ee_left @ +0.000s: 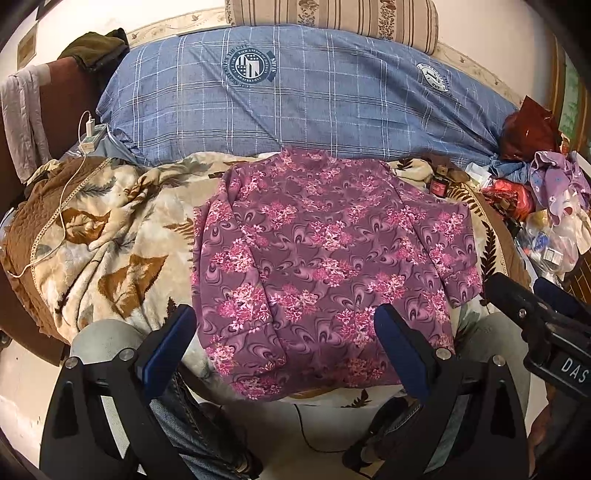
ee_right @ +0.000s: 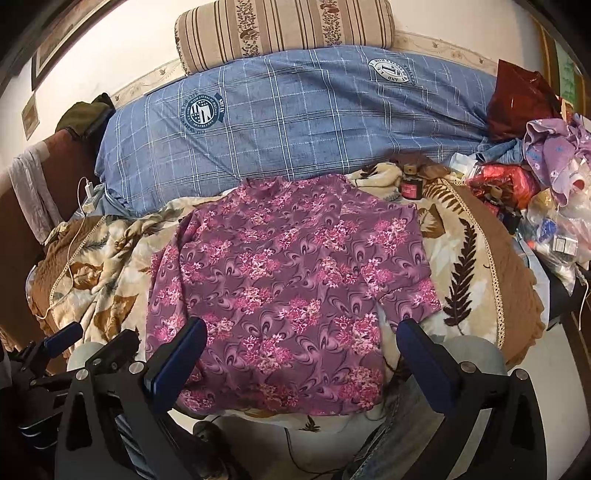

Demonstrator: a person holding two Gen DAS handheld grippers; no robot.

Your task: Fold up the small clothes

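Note:
A purple top with pink flowers lies spread flat on the leaf-patterned blanket, neck toward the far side, hem at the near edge. Its left sleeve is folded in over the body; the right sleeve sticks out. It also shows in the right wrist view. My left gripper is open and empty, held just above the hem. My right gripper is open and empty, also above the hem. The right gripper shows in the left wrist view at the right edge; the left gripper shows in the right wrist view at lower left.
A blue checked quilt roll lies behind the top, with a striped pillow beyond. A white charger and cable lie at left. Small bottles, plastic bags and a lilac cloth clutter the right side. The holder's jeans are below.

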